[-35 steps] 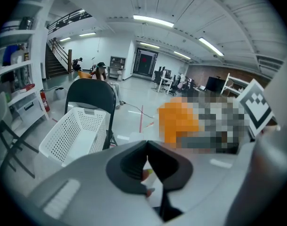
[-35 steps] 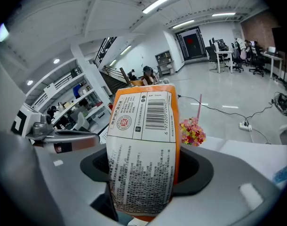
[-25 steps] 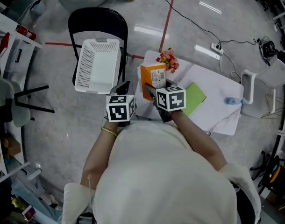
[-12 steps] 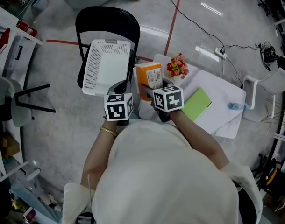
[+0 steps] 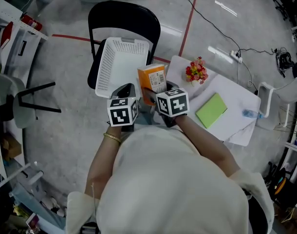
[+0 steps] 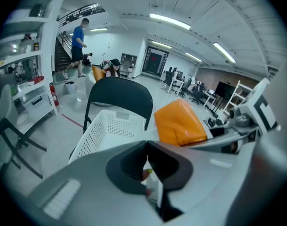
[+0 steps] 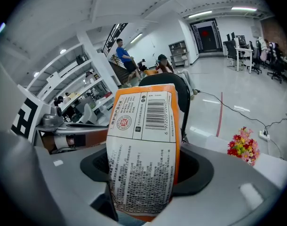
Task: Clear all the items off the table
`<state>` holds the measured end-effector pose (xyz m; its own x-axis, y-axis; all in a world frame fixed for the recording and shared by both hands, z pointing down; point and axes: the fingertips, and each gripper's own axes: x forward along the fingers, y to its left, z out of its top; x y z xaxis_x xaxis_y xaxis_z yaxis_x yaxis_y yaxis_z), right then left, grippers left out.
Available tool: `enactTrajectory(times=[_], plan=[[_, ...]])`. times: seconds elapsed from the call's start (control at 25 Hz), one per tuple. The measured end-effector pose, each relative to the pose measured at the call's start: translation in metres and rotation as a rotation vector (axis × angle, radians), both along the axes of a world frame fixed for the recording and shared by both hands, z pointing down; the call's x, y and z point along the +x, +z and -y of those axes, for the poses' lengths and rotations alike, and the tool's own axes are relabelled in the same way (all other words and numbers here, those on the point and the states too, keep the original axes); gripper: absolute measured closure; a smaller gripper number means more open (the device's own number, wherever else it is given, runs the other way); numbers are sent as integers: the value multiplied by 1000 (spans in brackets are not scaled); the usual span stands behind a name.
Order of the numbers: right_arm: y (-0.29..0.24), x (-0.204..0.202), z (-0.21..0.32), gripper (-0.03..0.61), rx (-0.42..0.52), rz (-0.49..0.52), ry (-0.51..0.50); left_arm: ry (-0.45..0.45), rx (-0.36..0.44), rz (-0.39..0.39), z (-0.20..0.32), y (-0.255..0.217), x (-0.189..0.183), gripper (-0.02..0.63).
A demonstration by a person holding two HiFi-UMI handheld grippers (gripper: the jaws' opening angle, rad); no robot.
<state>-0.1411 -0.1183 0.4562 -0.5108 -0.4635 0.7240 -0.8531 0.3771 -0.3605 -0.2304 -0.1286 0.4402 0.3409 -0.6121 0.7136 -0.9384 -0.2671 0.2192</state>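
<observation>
Our R gripper (image 5: 157,92) clamps the orange box (image 5: 152,78) upright, at the 3 o'clock rim of the white basket (image 5: 118,65) on the black chair (image 5: 123,19). L gripper (image 5: 126,89) is pinched tight, empty. On the table (image 5: 233,99), at the box's 3-4 o'clock: flowers (image 5: 196,71) & green pad (image 5: 211,109).

Head view steeply down; gripper views close, seemingly sharing chair (image 6: 117,94).

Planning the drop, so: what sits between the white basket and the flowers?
In the head view, the orange package, gripped by the right gripper, shows between the white basket and the flowers.
</observation>
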Motion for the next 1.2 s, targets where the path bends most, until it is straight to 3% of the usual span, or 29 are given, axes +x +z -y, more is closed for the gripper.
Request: enactTrajectory(times=[0.6,1.2], plan=[[30,-72,13,242,-63,-26,-49,-70,-49,-5,6,18,-77,604],[76,-103,27,241,-148,-64,-30,-96,-120,-7,6,49,-103,604]])
